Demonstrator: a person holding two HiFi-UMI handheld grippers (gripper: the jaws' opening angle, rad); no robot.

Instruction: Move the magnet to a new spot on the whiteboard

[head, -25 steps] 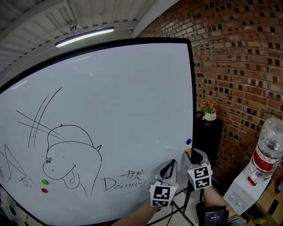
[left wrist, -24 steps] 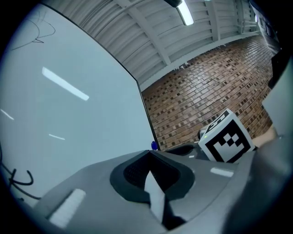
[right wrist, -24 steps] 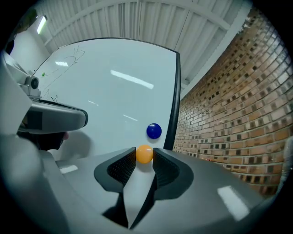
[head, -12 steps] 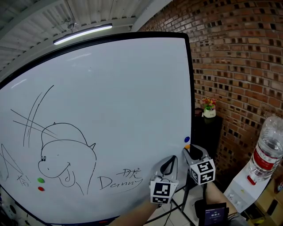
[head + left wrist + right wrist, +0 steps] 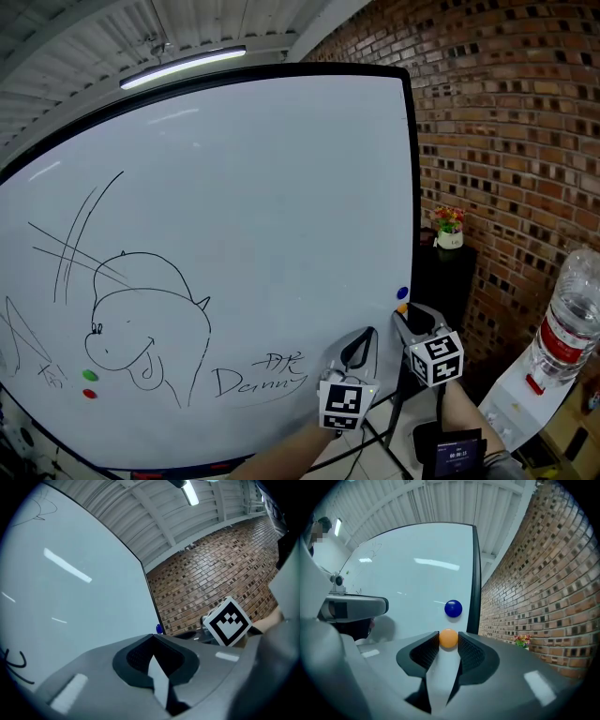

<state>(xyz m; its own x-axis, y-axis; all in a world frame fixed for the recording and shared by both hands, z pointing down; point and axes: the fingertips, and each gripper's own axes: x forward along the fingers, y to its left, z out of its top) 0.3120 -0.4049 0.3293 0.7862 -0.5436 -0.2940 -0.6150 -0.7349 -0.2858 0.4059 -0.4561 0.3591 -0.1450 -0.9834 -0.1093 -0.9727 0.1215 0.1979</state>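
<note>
My right tool (image 5: 449, 645) pinching orange magnet (image 5: 448, 638) at tips. Magnet sits on whiteboard (image 5: 417, 573), low by right edge, just under blue magnet (image 5: 453, 608). Left tool (image 5: 152, 638) closed, empty. I judge magnet light, hard, smooth-domed: grip rim sides squarely, expect slip when breaking pull.

Four magnets (image 5: 402, 292) counting the orange magnet (image 5: 401, 307), one whiteboard (image 5: 262, 206), one water bottle (image 5: 567, 323), one potted plant (image 5: 449, 228).

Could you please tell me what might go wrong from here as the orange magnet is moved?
1. The right gripper holds the orange magnet only at its jaw tips, so it may slip when pulled off the whiteboard.
2. The blue magnet sits just above it; an upward move could knock it.
</note>
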